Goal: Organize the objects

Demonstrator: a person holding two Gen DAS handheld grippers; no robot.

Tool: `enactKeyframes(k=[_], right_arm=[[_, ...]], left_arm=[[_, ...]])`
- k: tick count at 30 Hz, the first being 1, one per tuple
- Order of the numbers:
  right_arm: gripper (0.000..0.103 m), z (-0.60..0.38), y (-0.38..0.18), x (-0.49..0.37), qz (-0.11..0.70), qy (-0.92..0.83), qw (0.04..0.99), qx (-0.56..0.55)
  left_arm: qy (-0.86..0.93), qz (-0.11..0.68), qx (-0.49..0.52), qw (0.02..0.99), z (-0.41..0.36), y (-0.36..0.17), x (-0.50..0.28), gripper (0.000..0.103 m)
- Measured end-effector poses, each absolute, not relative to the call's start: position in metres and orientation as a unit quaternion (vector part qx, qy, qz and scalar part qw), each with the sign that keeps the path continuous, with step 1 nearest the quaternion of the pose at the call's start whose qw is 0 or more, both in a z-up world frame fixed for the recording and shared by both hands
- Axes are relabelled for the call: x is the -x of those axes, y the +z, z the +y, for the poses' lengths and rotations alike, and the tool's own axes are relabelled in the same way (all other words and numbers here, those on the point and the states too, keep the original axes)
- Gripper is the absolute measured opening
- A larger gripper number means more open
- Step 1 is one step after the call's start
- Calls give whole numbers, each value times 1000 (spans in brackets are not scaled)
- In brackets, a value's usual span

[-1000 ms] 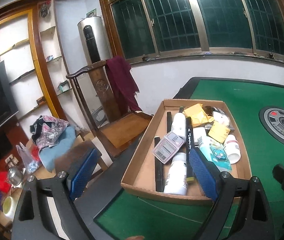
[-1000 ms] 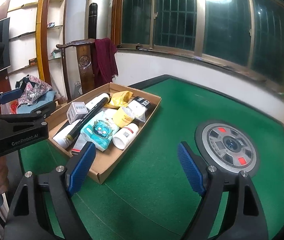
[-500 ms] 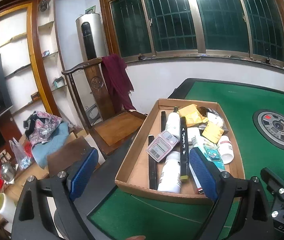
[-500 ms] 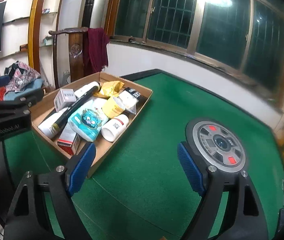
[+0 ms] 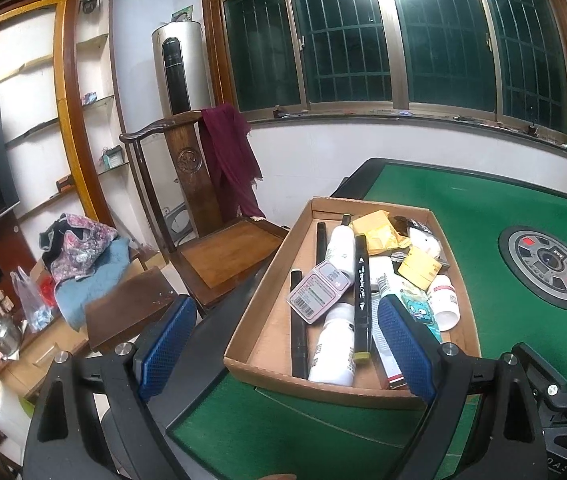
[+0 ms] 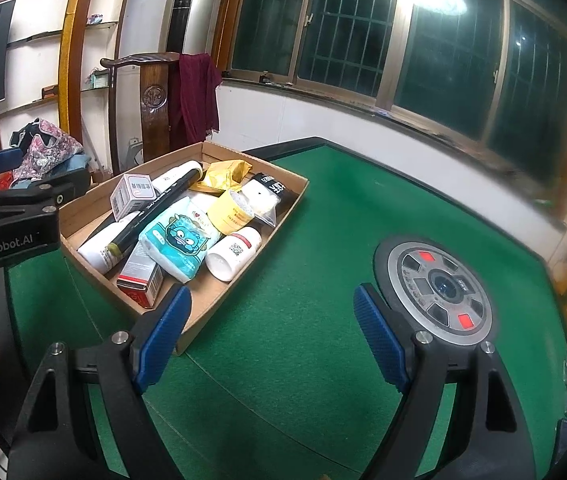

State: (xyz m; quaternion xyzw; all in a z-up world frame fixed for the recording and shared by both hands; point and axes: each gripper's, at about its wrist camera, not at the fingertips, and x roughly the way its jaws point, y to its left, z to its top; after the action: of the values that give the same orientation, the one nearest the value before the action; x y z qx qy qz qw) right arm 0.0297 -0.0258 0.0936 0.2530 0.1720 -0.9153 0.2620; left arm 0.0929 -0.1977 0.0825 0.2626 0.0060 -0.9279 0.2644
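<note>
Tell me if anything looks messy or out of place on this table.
Yes: the cardboard tray is a jumble. A black marker lies slanted across a white bottle, and a small white box sits tilted on top. Nothing looks spilled or broken.

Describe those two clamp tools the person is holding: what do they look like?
Both are alike. The left gripper and the right gripper have black plastic frames shaped like forks, silver screws at the joints, and two fingers faced with blue, dimpled pads. The left one's side carries white lettering, GenRobot.AI. No cables show.
</note>
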Motion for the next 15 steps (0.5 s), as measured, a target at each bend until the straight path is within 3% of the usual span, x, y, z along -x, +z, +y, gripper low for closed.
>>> enactKeyframes(k=[15], right_arm=[[84,-27,93,-29,174,-914,262,-257]], left_arm=[[-929,14,-268,256,-203,81,-93,89]])
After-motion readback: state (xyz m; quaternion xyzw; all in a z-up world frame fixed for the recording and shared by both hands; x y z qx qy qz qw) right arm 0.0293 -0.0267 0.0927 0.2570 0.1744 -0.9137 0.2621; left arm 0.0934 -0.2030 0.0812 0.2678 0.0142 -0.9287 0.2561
